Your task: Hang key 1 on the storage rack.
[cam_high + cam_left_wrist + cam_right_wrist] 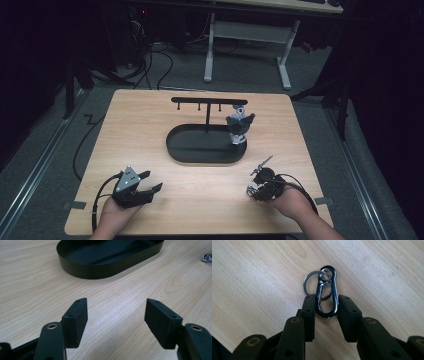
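Note:
A black carabiner (329,293) with a silver key ring (310,281) sits between the jaws of my right gripper (326,298), which is shut on its two sides just above the wooden table. From the high view, the carabiner (262,165) sticks out from the right gripper (260,176) at the front right. My left gripper (154,180) rests at the front left, open and holding nothing (116,301). A black oval tray (181,150) carries a T-shaped hook rack (209,100). A grey and white toy figure (239,125) hangs at the rack's right end.
The tray's wall (107,268) lies ahead of the left gripper, with bare wood between them. A small shiny object (207,257) shows at the far right of the left gripper view. Beyond the table stand a white desk frame (247,35) and floor cables.

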Motion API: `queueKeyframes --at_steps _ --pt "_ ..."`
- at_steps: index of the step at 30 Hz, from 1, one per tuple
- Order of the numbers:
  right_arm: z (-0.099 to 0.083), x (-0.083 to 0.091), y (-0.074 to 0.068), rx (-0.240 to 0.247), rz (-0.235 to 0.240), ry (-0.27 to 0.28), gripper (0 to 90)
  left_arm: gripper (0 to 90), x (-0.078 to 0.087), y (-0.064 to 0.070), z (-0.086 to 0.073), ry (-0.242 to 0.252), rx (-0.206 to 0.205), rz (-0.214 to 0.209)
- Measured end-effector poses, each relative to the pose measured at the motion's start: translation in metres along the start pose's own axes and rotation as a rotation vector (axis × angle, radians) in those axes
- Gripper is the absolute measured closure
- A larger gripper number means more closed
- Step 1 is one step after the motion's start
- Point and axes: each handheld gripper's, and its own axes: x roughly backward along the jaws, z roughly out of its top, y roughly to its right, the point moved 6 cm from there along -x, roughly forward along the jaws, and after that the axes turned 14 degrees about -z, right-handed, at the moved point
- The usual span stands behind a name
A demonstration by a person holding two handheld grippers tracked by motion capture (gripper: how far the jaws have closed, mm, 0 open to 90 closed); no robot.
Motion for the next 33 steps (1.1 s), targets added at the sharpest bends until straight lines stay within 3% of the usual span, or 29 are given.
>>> queueKeyframes --at_steps 5,9,15,17,21,22,23,27,31,33 --pt "-0.002 0.002 0.002 -0.042 0.070 0.004 66.5 35.9 0.000 0.001 0.000 -0.002 0.001 -0.003" --pt "-0.004 0.002 0.004 -0.076 0.106 0.006 69.7 35.9 -0.001 0.001 0.000 -0.004 0.001 -0.003" --pt "-0.003 0.002 0.003 -0.074 0.100 0.015 74.2 35.9 -0.001 0.000 -0.001 -0.006 0.001 -0.003" --pt "-0.003 0.001 0.000 -0.030 0.096 0.025 77.6 35.9 -0.001 0.001 -0.001 -0.005 0.000 -0.003" --pt "-0.002 0.004 -0.002 -0.019 0.087 0.027 82.8 35.8 -0.001 0.000 -0.001 -0.008 0.000 -0.004" --pt "-0.003 0.006 -0.005 -0.044 0.084 0.009 84.7 35.9 -0.001 0.000 -0.001 -0.008 -0.001 -0.004" --pt "-0.002 0.006 -0.003 -0.010 0.061 0.030 85.1 35.9 -0.001 0.000 -0.001 -0.011 -0.001 -0.004" --pt "-0.002 0.008 0.001 0.000 0.038 0.050 85.0 35.8 -0.001 0.000 -0.001 -0.013 0.000 -0.005" --pt "-0.005 0.011 0.000 -0.044 0.016 0.014 84.9 35.8 -0.002 0.000 -0.001 -0.015 0.000 -0.008" --pt "-0.002 0.010 0.002 0.004 0.017 0.038 84.7 35.8 -0.003 0.000 -0.001 -0.015 0.001 -0.007"
